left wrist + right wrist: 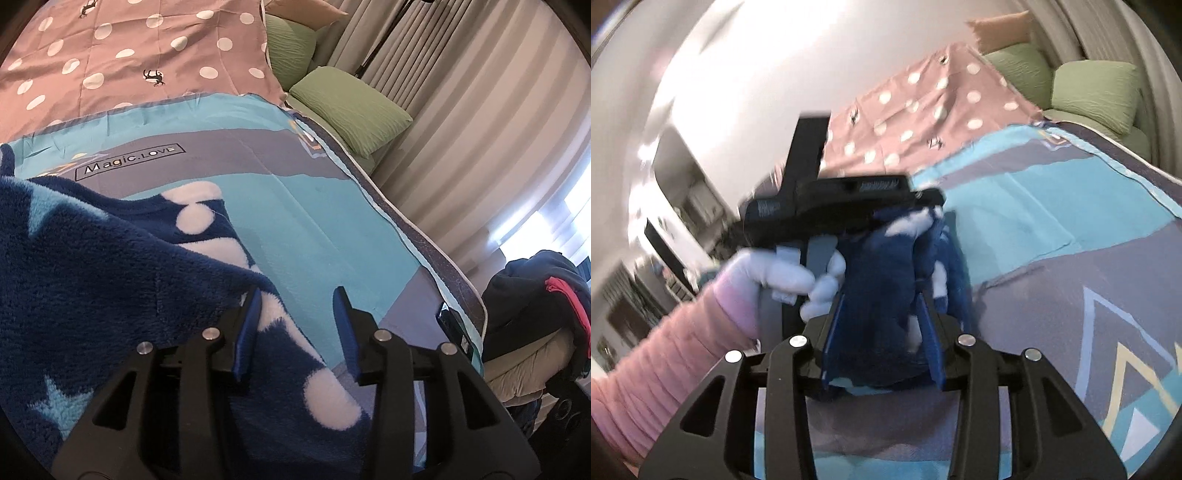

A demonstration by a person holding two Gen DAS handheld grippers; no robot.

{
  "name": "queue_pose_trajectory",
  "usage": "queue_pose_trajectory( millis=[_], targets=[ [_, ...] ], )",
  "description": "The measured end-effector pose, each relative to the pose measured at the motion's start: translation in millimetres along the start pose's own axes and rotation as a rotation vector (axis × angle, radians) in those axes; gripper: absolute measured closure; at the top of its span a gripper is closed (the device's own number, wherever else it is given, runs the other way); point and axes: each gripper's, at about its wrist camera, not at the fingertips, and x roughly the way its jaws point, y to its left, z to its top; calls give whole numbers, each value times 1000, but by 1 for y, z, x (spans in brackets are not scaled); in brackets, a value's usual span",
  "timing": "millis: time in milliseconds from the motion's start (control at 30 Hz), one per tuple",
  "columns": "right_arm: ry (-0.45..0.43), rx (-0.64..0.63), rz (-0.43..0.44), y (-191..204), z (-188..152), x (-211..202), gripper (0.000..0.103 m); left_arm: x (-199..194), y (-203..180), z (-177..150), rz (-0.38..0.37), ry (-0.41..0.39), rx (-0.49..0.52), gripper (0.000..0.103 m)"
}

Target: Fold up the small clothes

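Left gripper point(297, 295) parted over fleece garment point(110, 277); right view only: right gripper point(882, 302) parted, fleece between, gloved hand point(786, 273).

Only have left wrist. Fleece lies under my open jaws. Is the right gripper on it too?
Observer: The fleece is bunched between the fingers of the right gripper and fills the gap. The view is too blurred to tell whether they pinch it.
Operator: Where's left relative to right?
Observer: In the right wrist view, the left gripper sits just beyond the right one, at the top of the same bunch.
Operator: What's holding left?
Observer: A white-gloved hand with a pink sleeve grips its handle.
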Motion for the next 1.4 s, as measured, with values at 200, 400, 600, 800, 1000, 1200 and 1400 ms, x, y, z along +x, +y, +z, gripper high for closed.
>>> queue_pose_trajectory(
  millis=[200, 400, 600, 800, 1000, 1200, 1400],
  targets=[
    [84, 196, 67, -38, -9, 28, 87, -20, -1, 8, -54, -25, -51, 53],
    [9, 123, 45, -25, 1, -1, 90, -101, -20, 13, 177, -182, 198, 37],
    [18, 93, 19, -24, -2, 2, 91, -94, 12, -17, 442, -79, 341, 58],
    [52, 146, -8, -37, -7, 14, 91, -39, 14, -35, 503, 5, 411, 60],
    [56, 81, -67, -37, 19, 13, 90, -9, 42, -4, 391, 134, 290, 57],
    [80, 130, -76, -51, 3, 22, 69, -13, 49, -20, 370, 74, 271, 56],
    [-84, 37, -30, -12, 34, -20, 69, -16, 49, -19, 371, 51, 259, 56]
  ],
)
